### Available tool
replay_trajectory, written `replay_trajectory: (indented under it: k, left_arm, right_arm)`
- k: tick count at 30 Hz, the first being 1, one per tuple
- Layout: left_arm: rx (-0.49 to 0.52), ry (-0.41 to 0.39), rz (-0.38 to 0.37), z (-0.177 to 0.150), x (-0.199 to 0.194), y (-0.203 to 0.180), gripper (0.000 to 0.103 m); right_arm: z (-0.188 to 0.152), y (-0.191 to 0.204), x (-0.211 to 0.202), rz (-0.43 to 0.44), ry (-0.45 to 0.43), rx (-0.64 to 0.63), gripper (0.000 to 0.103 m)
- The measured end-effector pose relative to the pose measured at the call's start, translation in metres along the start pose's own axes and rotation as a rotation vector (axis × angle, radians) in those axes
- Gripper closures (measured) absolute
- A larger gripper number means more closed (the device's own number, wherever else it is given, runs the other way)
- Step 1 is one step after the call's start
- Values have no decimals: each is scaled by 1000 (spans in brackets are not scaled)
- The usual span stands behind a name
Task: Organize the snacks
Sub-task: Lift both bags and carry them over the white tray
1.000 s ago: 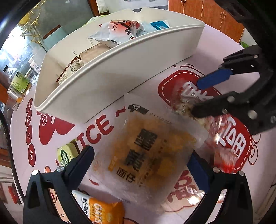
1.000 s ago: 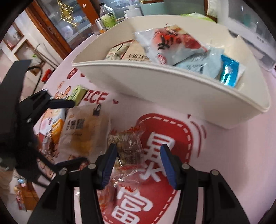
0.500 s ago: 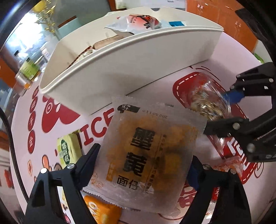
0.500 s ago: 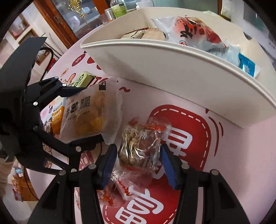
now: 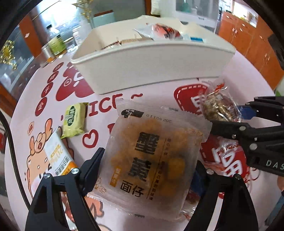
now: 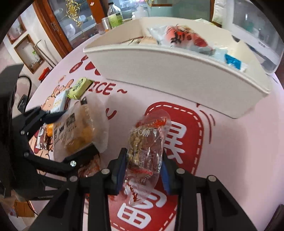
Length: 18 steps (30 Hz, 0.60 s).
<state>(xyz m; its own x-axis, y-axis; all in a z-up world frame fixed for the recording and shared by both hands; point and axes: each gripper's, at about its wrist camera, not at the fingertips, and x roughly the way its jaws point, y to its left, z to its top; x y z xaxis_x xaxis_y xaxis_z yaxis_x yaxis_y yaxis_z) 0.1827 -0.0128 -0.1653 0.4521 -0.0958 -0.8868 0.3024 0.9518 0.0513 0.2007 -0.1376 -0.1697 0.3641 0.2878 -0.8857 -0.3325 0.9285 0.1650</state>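
Observation:
My left gripper (image 5: 147, 165) is shut on a frosted packet of yellow snack with black characters (image 5: 152, 156) and holds it above the table. The packet also shows in the right wrist view (image 6: 79, 131). My right gripper (image 6: 143, 168) is shut on a clear bag of nut brittle with red print (image 6: 145, 151), lifted off the table. That bag shows at the right of the left wrist view (image 5: 218, 106). A white bin (image 5: 159, 65) with several snack packets in it stands just behind; its wall shows in the right wrist view (image 6: 177, 74).
On the pink printed tablecloth (image 6: 239, 151) lie a green packet (image 5: 73, 120), a white and orange oats packet (image 5: 58, 160) and a red packet (image 5: 225, 151). Bottles (image 6: 115, 16) stand behind the bin. A wooden cabinet (image 5: 248, 39) is at the back right.
Both grippers have closed on their packets and lifted them off the table. The views have risen and tilted toward the bin.

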Motion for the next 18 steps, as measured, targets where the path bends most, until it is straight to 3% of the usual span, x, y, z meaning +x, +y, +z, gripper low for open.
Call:
replay_trajectory:
  k: [11,18]
  left_arm:
    - [-64,-180,-6,51,-104,6,20]
    - [-84,-283,63,104,-165,12,20]
  right_arm:
    - [13,-9,-87,-41,-172,32,68]
    - [36,0,-155,-151,-287,-19,68]
